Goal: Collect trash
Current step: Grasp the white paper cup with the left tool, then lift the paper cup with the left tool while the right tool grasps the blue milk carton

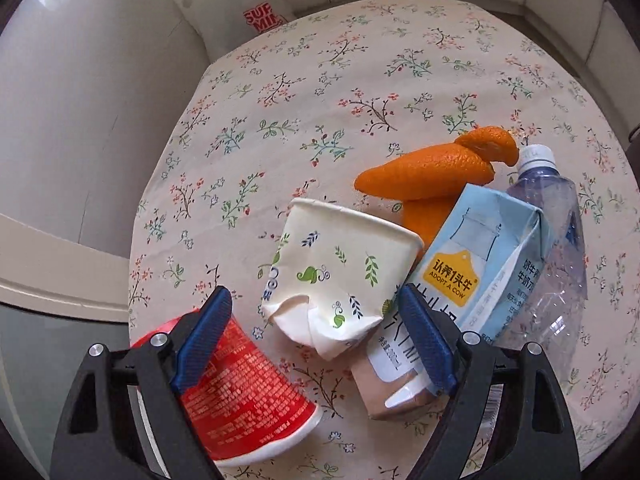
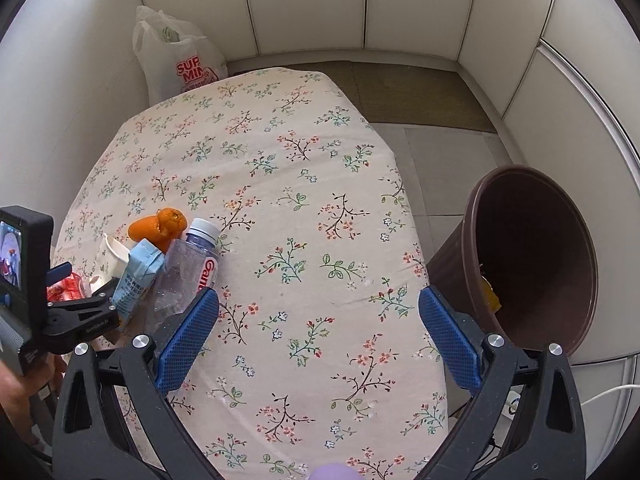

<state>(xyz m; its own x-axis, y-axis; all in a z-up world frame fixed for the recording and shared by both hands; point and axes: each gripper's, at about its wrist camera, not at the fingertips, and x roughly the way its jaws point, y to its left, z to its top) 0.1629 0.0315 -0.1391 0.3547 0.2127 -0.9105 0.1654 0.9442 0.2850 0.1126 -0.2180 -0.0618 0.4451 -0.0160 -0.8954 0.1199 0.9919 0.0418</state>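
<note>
Trash lies in a cluster on the floral tablecloth (image 1: 320,92). A crumpled white paper cup (image 1: 336,276) lies on its side between the tips of my open left gripper (image 1: 316,312). A red cup (image 1: 248,392) lies under its left finger. A light-blue milk carton (image 1: 480,264), orange peel (image 1: 440,172) and a clear plastic bottle (image 1: 560,248) lie to the right. My right gripper (image 2: 318,316) is open and empty over bare cloth; the cluster (image 2: 160,256) is to its left. A brown bin (image 2: 532,256) stands off the table's right edge, with something yellow inside.
A white plastic shopping bag (image 2: 176,56) stands beyond the table's far left corner, against the white panelled wall. Grey floor tiles (image 2: 448,160) and a mat lie past the table's right side. The left gripper's body shows in the right wrist view (image 2: 36,292).
</note>
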